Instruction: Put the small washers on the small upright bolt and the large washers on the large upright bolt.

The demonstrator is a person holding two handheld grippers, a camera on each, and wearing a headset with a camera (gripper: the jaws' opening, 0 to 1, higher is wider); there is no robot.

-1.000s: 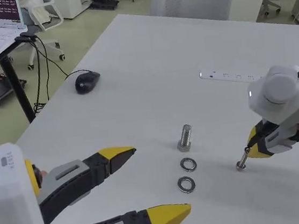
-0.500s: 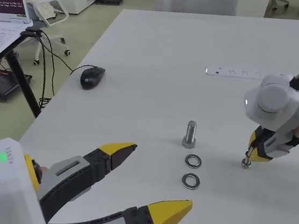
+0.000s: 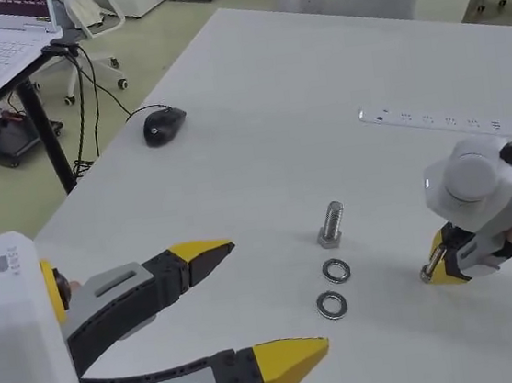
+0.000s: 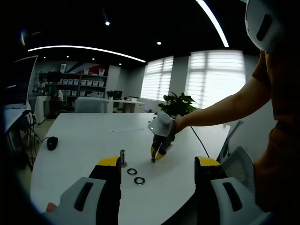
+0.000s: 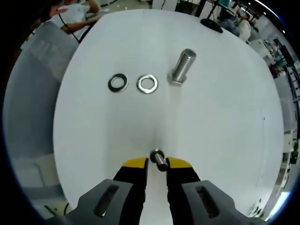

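Apparently small bolt (image 5: 157, 156) within right claw (image 5: 158, 163)

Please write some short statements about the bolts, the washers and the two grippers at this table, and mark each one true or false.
1. Two washers lie flat on the table near the large bolt. True.
2. One washer already sits on the large bolt. False: the bolt is bare.
3. The left gripper is shut on a washer. False: its jaws stand wide open and hold nothing.
4. The small bolt is between the jaws of the right gripper. True.
5. A computer mouse lies on the table, apart from the bolts. True.
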